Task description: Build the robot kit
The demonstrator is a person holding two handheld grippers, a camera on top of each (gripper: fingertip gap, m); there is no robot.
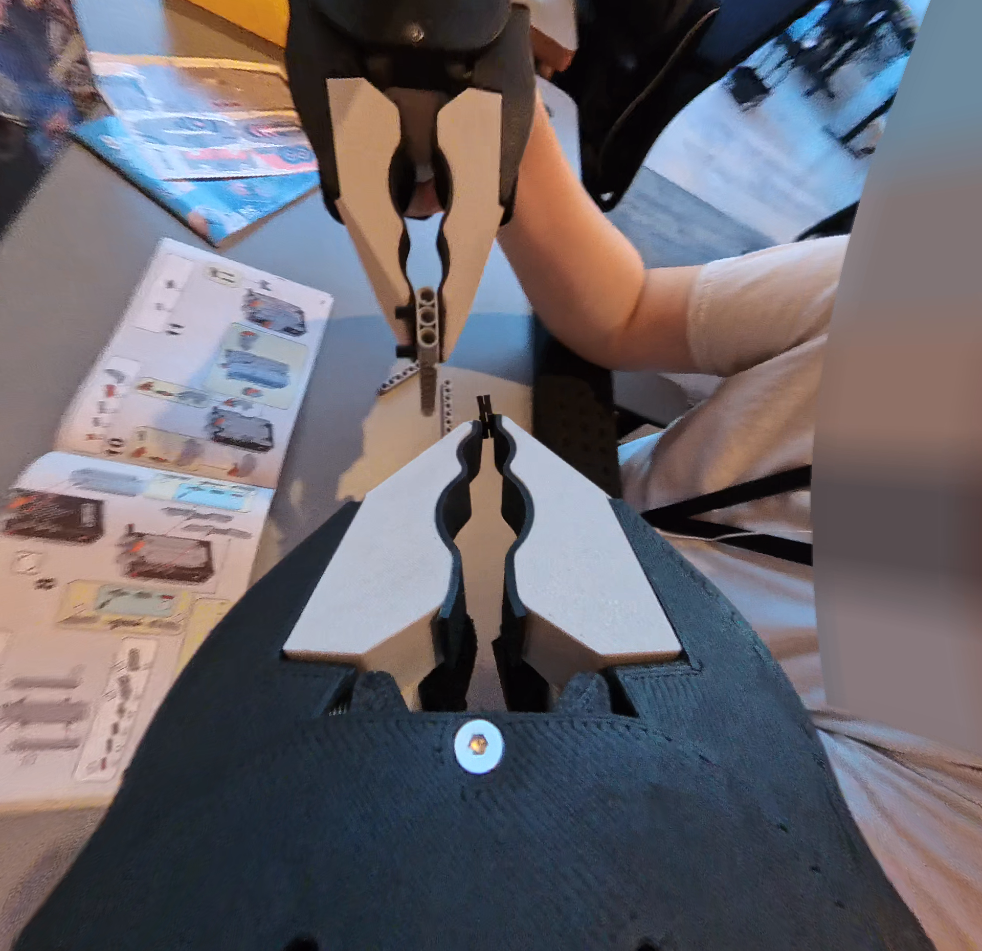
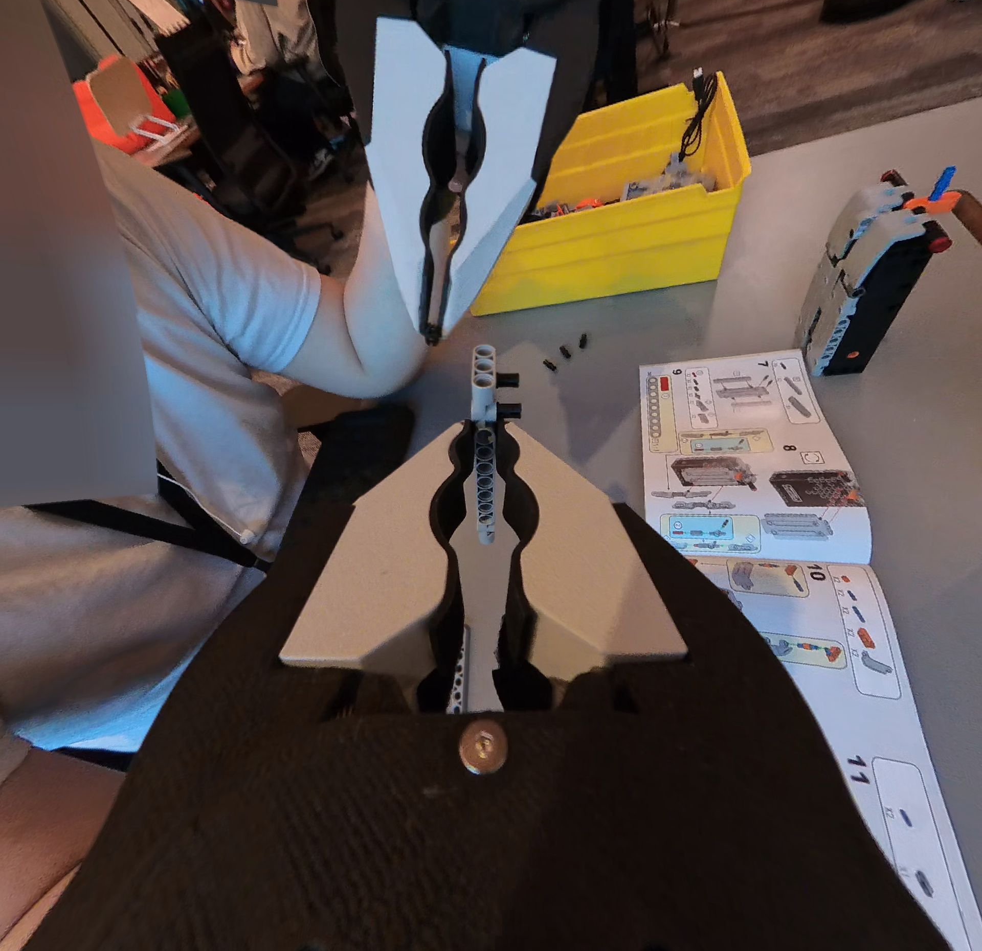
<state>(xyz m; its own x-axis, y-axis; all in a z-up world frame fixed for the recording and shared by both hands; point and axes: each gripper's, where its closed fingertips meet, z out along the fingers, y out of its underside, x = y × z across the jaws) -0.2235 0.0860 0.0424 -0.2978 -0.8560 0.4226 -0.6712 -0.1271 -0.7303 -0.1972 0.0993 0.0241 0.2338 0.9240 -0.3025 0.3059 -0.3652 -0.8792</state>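
Note:
My left gripper [image 1: 486, 429] is shut on a small black pin [image 1: 484, 410] that sticks out of its tips. My right gripper [image 2: 484, 426] is shut on a grey beam with holes [image 2: 483, 378], held upright with its top end above the tips. Two black pins [image 2: 509, 393] stick out of the beam's right side. In the right wrist view the left gripper [image 2: 431, 333] hangs just above and left of the beam's top with its pin [image 2: 431, 336]. In the left wrist view the right gripper [image 1: 428, 341] faces mine, holding the beam [image 1: 426, 322] a short gap away.
An open instruction booklet [image 2: 744, 458] lies to the right, also in the left wrist view [image 1: 196, 367]. A yellow bin [image 2: 611, 245] of parts stands behind. A black-and-grey built block [image 2: 871, 283] stands far right. Loose black pins [image 2: 566, 350] and spare beams [image 1: 446, 405] lie on the grey table. A person's arm [image 1: 584, 288] is near. Left tips to right tips: about 4 cm. It is some 25 cm from my right tips to the black-and-grey built block [image 2: 871, 283].

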